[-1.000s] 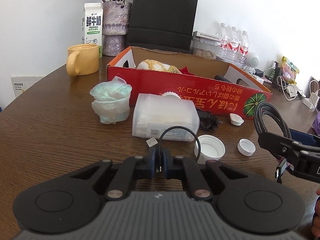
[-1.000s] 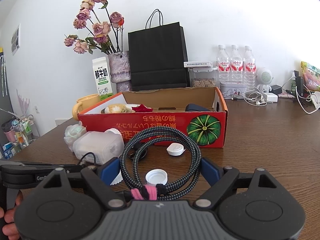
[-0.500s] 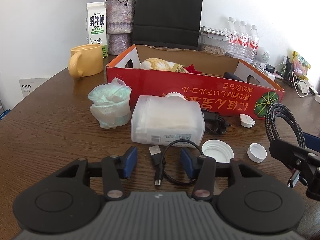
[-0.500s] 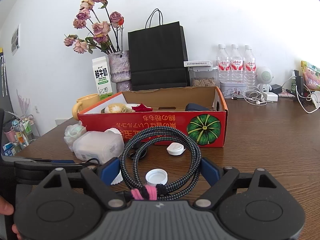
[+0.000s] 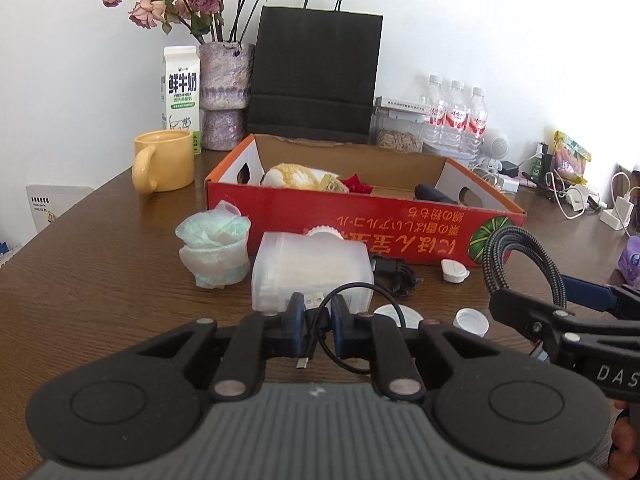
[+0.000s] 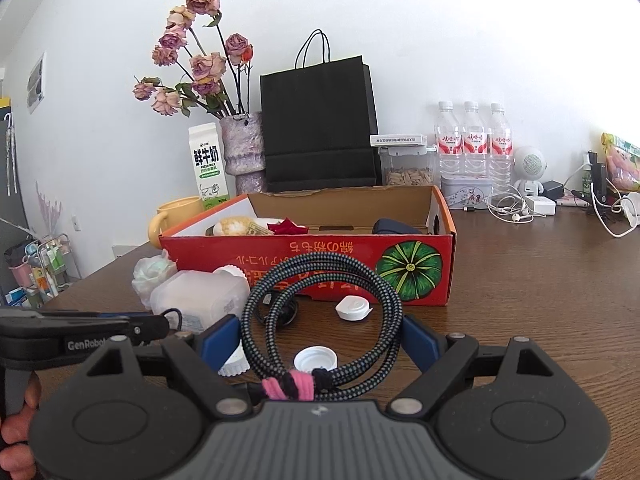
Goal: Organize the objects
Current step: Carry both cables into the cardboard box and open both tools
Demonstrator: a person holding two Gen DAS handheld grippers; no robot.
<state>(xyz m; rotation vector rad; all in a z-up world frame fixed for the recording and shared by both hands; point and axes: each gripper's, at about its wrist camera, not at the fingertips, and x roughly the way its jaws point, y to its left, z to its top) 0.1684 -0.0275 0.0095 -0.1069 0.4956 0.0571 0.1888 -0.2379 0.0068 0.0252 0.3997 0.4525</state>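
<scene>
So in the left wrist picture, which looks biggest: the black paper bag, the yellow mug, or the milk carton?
Largest to smallest, as they look in the left wrist view:
1. black paper bag
2. milk carton and yellow mug: these look close in size. The carton is taller, the mug wider and nearer the camera, so I won't rank them.

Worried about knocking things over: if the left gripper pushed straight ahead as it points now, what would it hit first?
Most likely the clear plastic jar lying on its side just beyond the left gripper, which grips a thin black cable. The red box is behind it.
</scene>
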